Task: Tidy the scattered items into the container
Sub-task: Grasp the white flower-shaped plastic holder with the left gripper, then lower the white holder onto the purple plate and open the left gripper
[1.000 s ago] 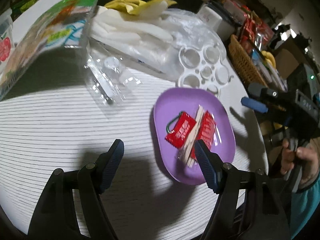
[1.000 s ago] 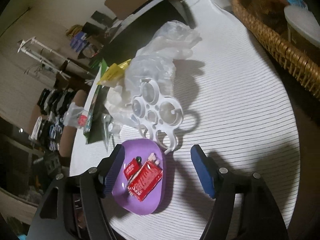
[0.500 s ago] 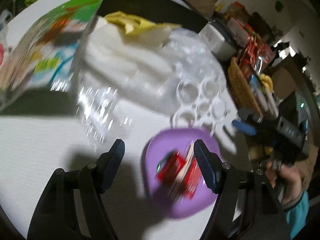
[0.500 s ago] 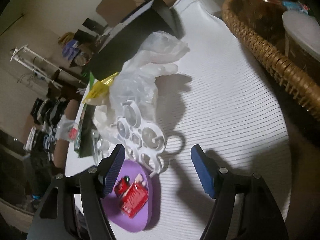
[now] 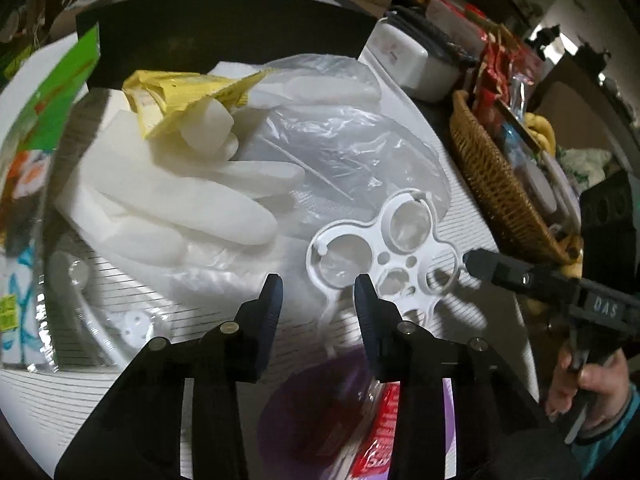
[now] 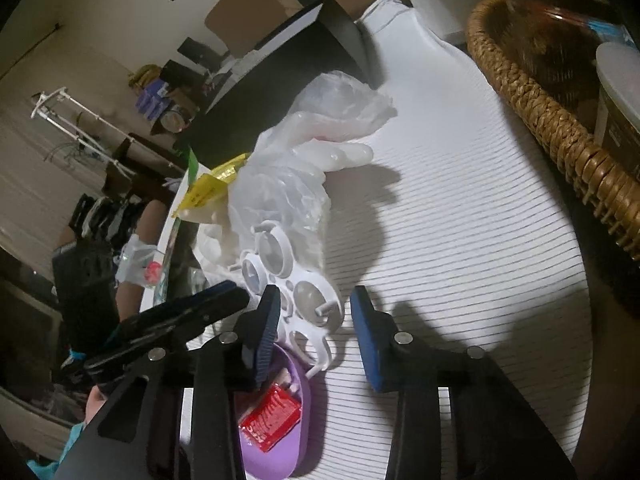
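Beneath both closing, empty grippers' fingers [image 5: 272,300], purple dish [image 6: 296,432] lies half hidden.

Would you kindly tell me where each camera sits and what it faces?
Left wrist: on the left gripper, looking down its closing, empty fingers at the white ring carrier and gloves; the right gripper and hand show.
Right wrist: on the right gripper, also closing empty, facing the carrier; the left gripper shows.
Shared: carrier, purple plate.

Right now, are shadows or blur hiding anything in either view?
Left wrist view: the left hand-held gripper shades the purple plate dark; green packet edge-smeared. Right wrist view: sharp, hard shadows across the striped tablecloth.
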Tool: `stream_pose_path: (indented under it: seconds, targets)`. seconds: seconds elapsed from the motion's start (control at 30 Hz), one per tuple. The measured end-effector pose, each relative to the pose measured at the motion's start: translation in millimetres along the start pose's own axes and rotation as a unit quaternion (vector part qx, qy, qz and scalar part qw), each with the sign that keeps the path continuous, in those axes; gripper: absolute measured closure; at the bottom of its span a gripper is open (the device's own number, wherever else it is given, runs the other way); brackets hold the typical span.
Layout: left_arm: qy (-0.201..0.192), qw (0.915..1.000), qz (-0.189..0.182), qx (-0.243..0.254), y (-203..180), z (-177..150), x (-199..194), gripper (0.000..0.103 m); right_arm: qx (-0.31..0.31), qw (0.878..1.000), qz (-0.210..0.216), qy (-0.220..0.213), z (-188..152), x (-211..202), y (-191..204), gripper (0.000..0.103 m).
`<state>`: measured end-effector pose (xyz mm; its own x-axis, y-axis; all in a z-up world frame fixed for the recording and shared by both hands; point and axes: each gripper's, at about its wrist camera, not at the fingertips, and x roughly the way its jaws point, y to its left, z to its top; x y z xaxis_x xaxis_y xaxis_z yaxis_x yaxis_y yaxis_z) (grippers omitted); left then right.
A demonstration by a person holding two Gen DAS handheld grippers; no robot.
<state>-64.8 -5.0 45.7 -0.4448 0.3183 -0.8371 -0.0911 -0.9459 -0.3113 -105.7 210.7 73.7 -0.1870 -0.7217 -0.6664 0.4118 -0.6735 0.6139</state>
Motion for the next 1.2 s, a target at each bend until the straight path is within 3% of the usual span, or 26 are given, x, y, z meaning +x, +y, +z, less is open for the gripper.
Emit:
stream_pose_path:
  seconds: [0.4, 0.47, 0.5, 0.6, 0.77, 0.93, 1.2]
  targets:
    - [0.006, 0.9997, -0.023, -0.007, -3.2, 12.5, 11.8, 0.068, -0.011, 1.000, 0.019, -0.006, 2.7, -4.0, 2.3, 0.066]
    - [-0.009, 0.9993, -0.035, -0.008, -3.0, 14.7, 1.6, 0.073, -0.015, 1.000, 0.022, -0.015, 4.2, -8.7, 4.1, 0.066]
    - [-0.016, 0.9990, -0.040, -0.009, -2.4, 15.8, -3.8, 0.080, -0.018, 0.999, 0.020, -0.020, 4.9, -11.4, 5.2, 0.065]
    - [-0.033, 0.9971, -0.067, -0.015, 2.4, 16.3, -22.1, 0.081, -0.027, 0.999, 0.032, -0.030, 5.4, -17.5, 9.0, 0.066]
    - [-0.038, 0.9947, -0.094, -0.013, 9.4, 2.0, -42.1, 0.081, -0.070, 0.996, 0.039, -0.039, 0.9, -26.2, 26.1, 0.064]
    - [-0.068, 0.9932, -0.094, 0.010, 6.5, -13.9, -72.4, 0.079, -0.125, 0.989, 0.059, -0.061, -9.6, -40.7, 52.4, 0.063]
    - [-0.078, 0.9937, -0.081, 0.000, 12.9, -47.9, -90.3, 0.078, -0.161, 0.984, 0.072, -0.035, -32.9, -39.2, 72.3, 0.055]
